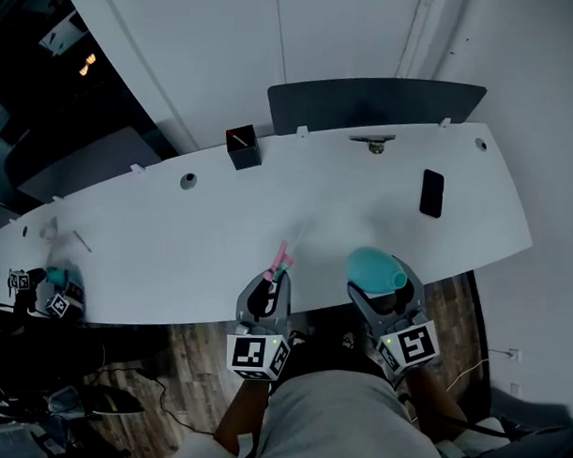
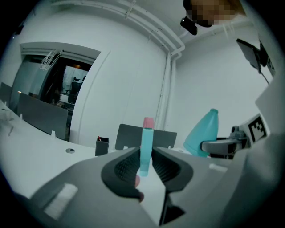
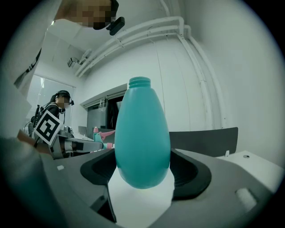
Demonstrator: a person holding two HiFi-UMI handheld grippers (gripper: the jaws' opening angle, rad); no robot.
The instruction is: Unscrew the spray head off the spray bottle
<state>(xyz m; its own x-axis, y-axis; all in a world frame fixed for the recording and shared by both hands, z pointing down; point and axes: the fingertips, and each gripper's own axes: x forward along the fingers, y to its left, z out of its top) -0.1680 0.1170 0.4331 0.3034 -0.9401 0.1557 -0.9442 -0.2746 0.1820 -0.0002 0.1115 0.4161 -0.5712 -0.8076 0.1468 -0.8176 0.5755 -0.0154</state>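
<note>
The teal spray bottle [image 1: 374, 269] sits between the jaws of my right gripper [image 1: 383, 297] at the near table edge. In the right gripper view the bottle [image 3: 142, 138] stands upright with a bare open neck, and the right gripper [image 3: 142, 171] is shut on its lower body. My left gripper [image 1: 270, 287] is shut on the teal and pink spray head [image 1: 282, 261], which is apart from the bottle. In the left gripper view the spray head [image 2: 146, 142] stands upright between the pads of the left gripper [image 2: 144, 167], with the bottle [image 2: 202, 133] off to the right.
The white table [image 1: 220, 240] carries a black phone [image 1: 431, 193] at the right and a black pen holder [image 1: 242, 147] at the back. A dark chair back [image 1: 375, 102] stands behind the table. Another person's grippers [image 1: 50, 295] are at the far left.
</note>
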